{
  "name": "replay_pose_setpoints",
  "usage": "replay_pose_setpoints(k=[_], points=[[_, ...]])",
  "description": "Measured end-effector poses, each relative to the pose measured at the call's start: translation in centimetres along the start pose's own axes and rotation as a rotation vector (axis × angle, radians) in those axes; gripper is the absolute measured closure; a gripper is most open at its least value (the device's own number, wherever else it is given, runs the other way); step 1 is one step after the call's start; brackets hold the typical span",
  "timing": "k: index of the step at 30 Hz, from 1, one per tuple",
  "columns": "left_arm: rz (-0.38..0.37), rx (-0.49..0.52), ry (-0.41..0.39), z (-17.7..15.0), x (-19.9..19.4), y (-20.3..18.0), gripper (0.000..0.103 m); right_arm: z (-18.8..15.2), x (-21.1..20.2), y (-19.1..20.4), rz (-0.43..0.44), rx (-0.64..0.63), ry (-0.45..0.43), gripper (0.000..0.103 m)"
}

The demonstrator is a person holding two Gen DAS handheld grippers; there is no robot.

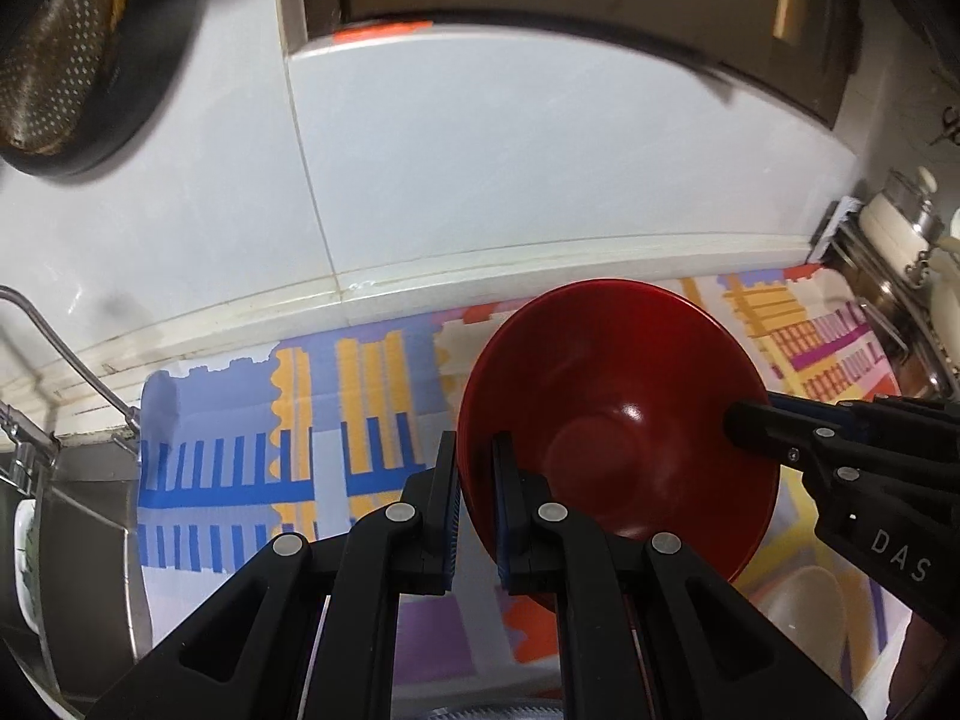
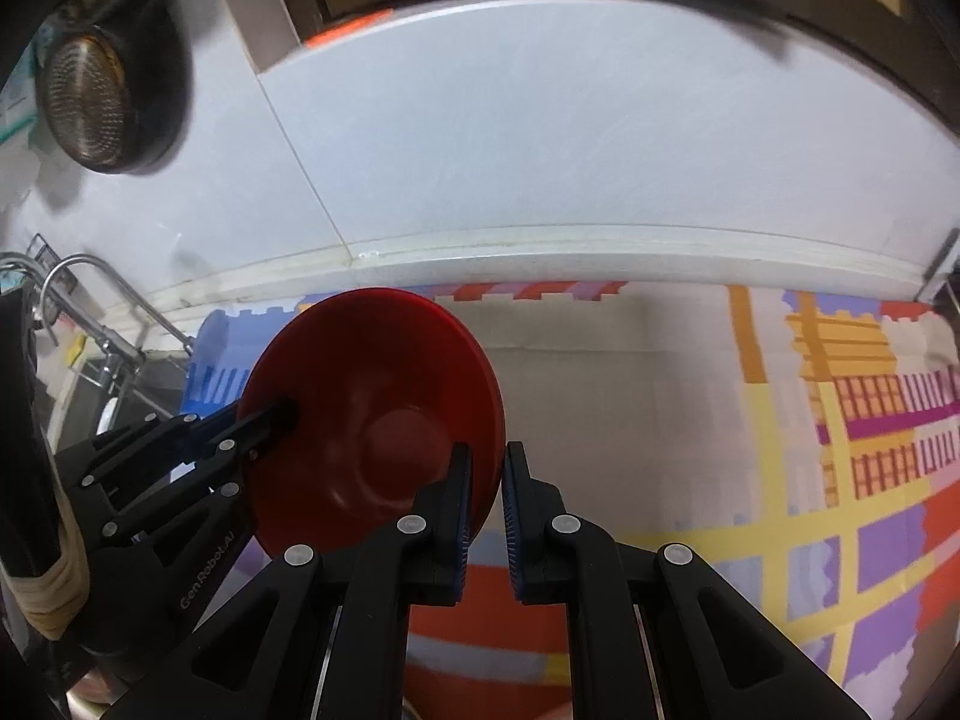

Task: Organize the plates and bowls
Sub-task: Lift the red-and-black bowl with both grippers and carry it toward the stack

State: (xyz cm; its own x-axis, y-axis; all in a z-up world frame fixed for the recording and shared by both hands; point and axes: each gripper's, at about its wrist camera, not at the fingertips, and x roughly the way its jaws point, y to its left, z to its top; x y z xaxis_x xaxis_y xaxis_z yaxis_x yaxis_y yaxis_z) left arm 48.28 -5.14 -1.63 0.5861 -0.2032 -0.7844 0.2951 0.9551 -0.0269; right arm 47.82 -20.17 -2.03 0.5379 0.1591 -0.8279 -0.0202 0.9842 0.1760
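A glossy red bowl (image 1: 618,420) is held tilted above a colourful patterned mat (image 1: 240,420). My left gripper (image 1: 477,480) is shut on the bowl's left rim, one finger inside and one outside. My right gripper (image 2: 486,492) is shut on the bowl's opposite rim (image 2: 489,420). The bowl (image 2: 372,414) fills the left middle of the right wrist view, where the left gripper (image 2: 288,411) reaches in from the left. The right gripper also shows in the left wrist view (image 1: 738,420). A pale bowl (image 1: 804,612) lies on the mat at the lower right.
A white tiled wall (image 1: 540,168) rises behind the counter. A black pan with a perforated insert (image 1: 66,54) hangs at the upper left. A sink with a faucet (image 2: 102,276) is at the left. A rack with jars (image 1: 900,240) stands at the right.
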Motion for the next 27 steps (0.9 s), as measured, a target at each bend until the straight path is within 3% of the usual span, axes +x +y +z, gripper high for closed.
replay_pose_setpoints(k=[14,27], points=[[-0.046,0.039,-0.083,-3.1,-6.5,-4.2,0.092,-4.9,-6.8,-1.3,-0.013,0.034,-0.059,0.092],[-0.117,0.085,-0.088,-6.2,-9.1,-8.3,0.091,-9.8,-11.5,-3.7,-0.046,0.081,-0.095,0.092]])
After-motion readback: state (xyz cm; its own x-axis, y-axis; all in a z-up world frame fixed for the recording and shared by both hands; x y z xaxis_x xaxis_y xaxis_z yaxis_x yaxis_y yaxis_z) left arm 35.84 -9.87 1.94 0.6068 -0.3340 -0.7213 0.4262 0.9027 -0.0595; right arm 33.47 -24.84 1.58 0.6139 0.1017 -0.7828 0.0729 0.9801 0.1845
